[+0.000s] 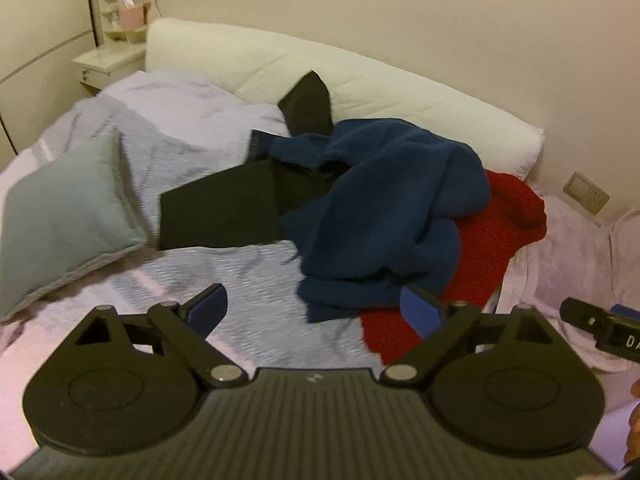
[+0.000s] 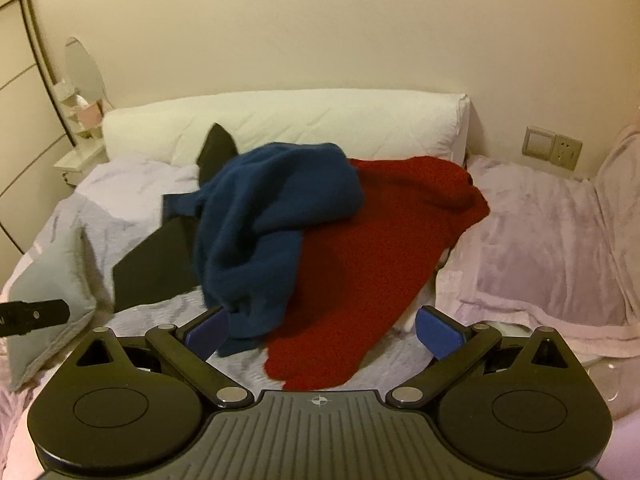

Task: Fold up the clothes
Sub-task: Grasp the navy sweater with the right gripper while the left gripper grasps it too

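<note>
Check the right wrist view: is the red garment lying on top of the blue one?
No: the blue garment overlaps the red garment, covering its left edge, so the red one lies underneath.

White letters stand on the black body of the right claw (image 1: pixel 612 330) at the right edge of the left wrist view; only "DA" can be read before the picture's edge cuts the word off. No other text, label or number is legible.

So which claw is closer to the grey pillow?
Left. The left gripper hovers just right of the grey pillow; the right gripper sits further right, over the red garment.
</note>
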Demonstrator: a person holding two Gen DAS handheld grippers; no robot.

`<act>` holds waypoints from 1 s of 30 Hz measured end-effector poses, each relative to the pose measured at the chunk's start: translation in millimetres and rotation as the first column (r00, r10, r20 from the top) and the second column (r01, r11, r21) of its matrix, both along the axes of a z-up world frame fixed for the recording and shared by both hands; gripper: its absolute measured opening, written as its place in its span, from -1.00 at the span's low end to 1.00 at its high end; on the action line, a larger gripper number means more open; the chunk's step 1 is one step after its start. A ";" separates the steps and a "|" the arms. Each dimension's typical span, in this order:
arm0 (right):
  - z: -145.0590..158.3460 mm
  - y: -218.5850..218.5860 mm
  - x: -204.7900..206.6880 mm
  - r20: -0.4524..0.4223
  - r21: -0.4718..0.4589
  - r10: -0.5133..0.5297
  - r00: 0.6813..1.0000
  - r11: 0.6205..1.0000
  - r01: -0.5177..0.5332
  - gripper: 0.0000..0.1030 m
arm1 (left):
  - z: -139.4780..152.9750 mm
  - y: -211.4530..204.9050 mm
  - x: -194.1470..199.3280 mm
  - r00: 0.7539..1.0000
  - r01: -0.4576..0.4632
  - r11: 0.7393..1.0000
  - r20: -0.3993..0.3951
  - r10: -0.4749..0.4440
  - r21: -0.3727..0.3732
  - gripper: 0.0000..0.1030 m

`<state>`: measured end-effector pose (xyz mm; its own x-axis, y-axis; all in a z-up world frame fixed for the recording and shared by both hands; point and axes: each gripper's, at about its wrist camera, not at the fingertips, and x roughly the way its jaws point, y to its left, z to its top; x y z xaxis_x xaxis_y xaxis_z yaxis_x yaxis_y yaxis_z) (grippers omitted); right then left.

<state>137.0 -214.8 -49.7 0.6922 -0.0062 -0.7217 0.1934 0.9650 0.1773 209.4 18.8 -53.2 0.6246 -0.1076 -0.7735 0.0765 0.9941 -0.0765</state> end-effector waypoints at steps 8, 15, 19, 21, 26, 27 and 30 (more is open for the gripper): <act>-30.0 -42.2 72.4 -0.056 0.090 -0.015 0.998 0.996 0.020 0.99 | -29.4 -43.2 90.8 0.998 0.035 0.999 -0.049 -0.035 0.007 0.78; -79.8 -99.2 116.4 -0.120 0.471 -0.160 0.980 0.859 0.198 0.98 | -59.9 -69.5 158.9 0.993 0.066 0.998 -0.100 -0.067 -0.012 0.78; -106.2 -125.3 132.0 -0.155 0.627 -0.234 0.960 0.727 0.279 0.98 | -74.3 -73.0 191.6 0.991 0.069 0.997 -0.116 -0.074 -0.040 0.78; -115.0 -132.9 141.0 -0.150 0.662 -0.252 0.956 0.693 0.287 0.98 | -81.9 -73.1 207.0 0.990 0.072 0.995 -0.119 -0.079 -0.062 0.78; -137.4 -148.4 165.3 -0.152 0.757 -0.297 0.943 0.578 0.304 0.98 | -101.1 -71.0 242.9 0.987 0.058 0.986 -0.138 -0.080 -0.154 0.78; -141.7 -151.2 169.0 -0.159 0.780 -0.313 0.936 0.542 0.313 0.98 | -104.4 -69.8 248.5 0.987 0.050 0.983 -0.144 -0.075 -0.175 0.78; -156.1 -160.3 177.3 -0.186 0.833 -0.357 0.916 0.436 0.339 0.98 | -113.5 -64.9 264.2 0.987 0.007 0.969 -0.154 -0.046 -0.246 0.78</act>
